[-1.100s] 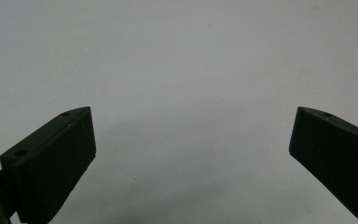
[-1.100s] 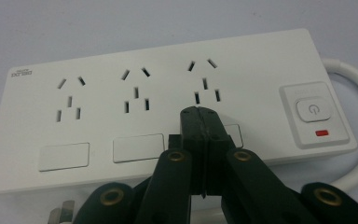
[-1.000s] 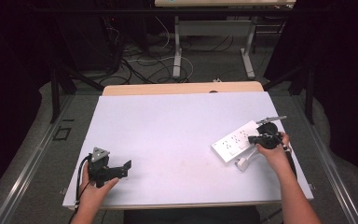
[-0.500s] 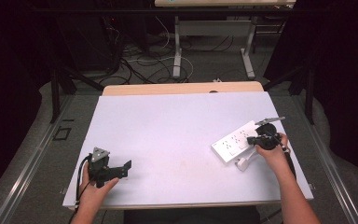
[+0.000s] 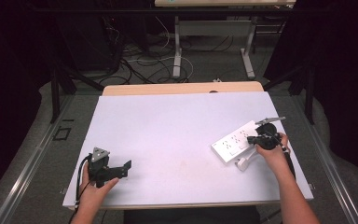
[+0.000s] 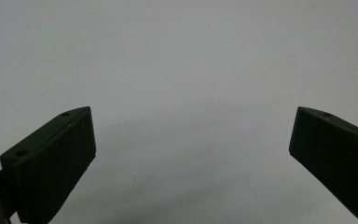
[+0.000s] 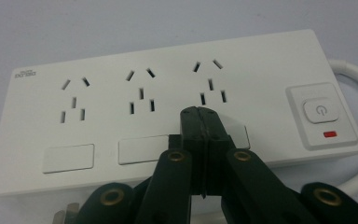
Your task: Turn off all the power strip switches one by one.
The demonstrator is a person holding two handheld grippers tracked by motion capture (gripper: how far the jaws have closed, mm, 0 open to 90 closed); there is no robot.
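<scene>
High view, layout: I see a white surface with one of my hands at each near corner, well apart from each other.
Power strip, place: the white power strip lies flat at the right side of the surface, set at a slant, with my right hand just behind it.
Power strip, details: my right gripper view shows three socket groups in a row, a blank label patch below each, and a rocker switch with a red mark at the right end.
Cord: a white cord loops out from the switch end and curls round the near side; a white plug lies on the surface just beside the strip.
Right hand-held gripper: the right hand-held gripper is clenched, jaws pressed together with nothing between them, tips over the strip's face below the third socket group; I cannot tell if they touch it.
Left hand-held gripper: the left hand-held gripper rests at the near left, released, jaws wide apart over bare surface.
</scene>
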